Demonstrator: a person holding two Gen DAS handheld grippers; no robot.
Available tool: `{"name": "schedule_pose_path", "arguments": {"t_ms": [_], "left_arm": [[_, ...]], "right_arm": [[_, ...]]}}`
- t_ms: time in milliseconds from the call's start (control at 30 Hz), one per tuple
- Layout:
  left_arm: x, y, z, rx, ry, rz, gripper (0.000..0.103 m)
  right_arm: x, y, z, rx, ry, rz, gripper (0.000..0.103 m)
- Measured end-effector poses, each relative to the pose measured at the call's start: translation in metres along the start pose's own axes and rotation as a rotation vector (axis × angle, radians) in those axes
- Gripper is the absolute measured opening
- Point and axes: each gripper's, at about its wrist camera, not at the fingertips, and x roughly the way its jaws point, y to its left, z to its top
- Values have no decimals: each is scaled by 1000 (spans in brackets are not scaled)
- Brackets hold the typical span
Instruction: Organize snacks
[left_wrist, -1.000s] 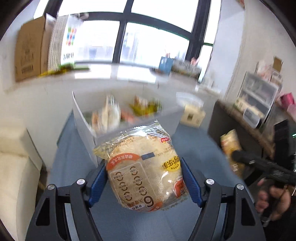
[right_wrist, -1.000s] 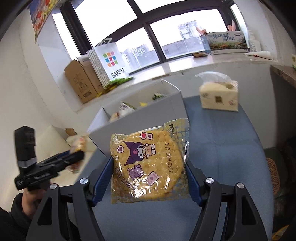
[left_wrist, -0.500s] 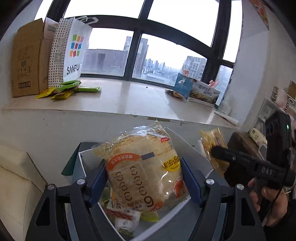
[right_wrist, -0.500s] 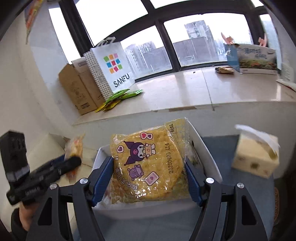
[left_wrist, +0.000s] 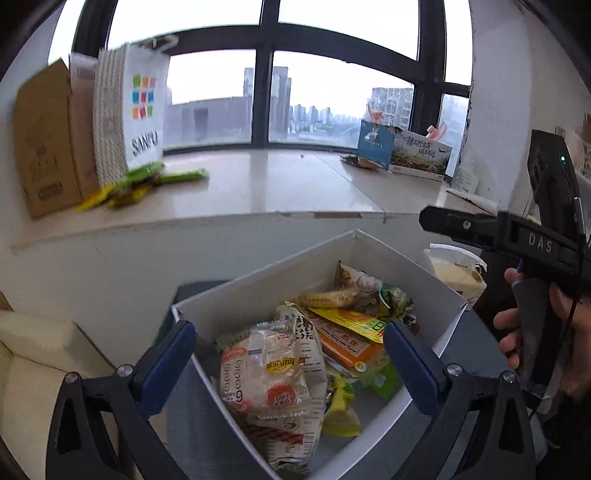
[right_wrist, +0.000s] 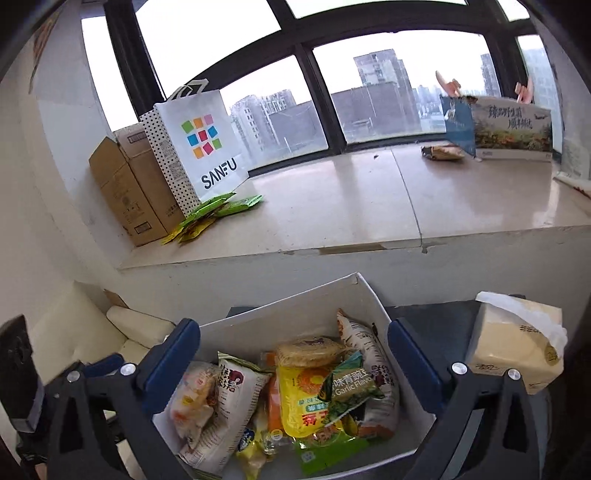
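A white box (left_wrist: 258, 291) full of snack packs stands on a blue table; it also shows in the right wrist view (right_wrist: 295, 314). My left gripper (left_wrist: 288, 354) is open and empty above it, over a clear-wrapped pancake pack (left_wrist: 264, 369) lying among the snacks. My right gripper (right_wrist: 291, 354) is open and empty above the box too. The yellow cookie pack (right_wrist: 312, 345) lies on top of the snacks at the box's back. The right gripper's body (left_wrist: 517, 236) shows at the right of the left wrist view.
A tissue pack (right_wrist: 517, 350) sits right of the box. Behind it a windowsill (right_wrist: 332, 206) holds cardboard boxes (right_wrist: 129, 184), a SANFU paper bag (right_wrist: 199, 147), green and yellow sachets (right_wrist: 214, 210) and a printed box (right_wrist: 509, 129). A cream sofa (left_wrist: 33, 369) is at left.
Both grippers moved over the box and opened. The pancake pack dropped from the left gripper and the cookie pack from the right gripper; both now lie in the box.
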Motion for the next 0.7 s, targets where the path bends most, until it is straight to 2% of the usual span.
{"name": "schedule_pose_path", "arguments": {"t_ms": [133, 200, 267, 333, 367, 433, 500, 600, 700], "left_arm": [[-35, -13, -8, 24, -91, 94, 103], [-49, -16, -13, 11, -114, 85, 103], [-61, -21, -17, 9, -91, 76, 103], [-81, -28, -24, 17, -126, 92, 103], [-94, -31, -29, 22, -148, 87, 103], [-116, -35, -35, 7, -152, 64, 103], [-134, -37, -44, -8, -142, 30, 103], [-160, -40, -58, -27, -130, 0, 103], [-182, -46, -76, -28, -117, -10, 103]], "right_arm": [[-24, 14, -14, -66, -26, -13, 103], [-41, 25, -21, -112, -33, -19, 103], [-63, 39, -30, -163, -73, -39, 103], [-86, 52, -41, -211, -111, -100, 103], [-100, 60, -48, -239, -135, -155, 103], [-122, 70, -62, -275, -173, -213, 103], [-147, 78, -78, -281, -203, -176, 103], [-175, 88, -98, -278, -173, -121, 103], [-199, 97, -121, -281, -159, -117, 103]]}}
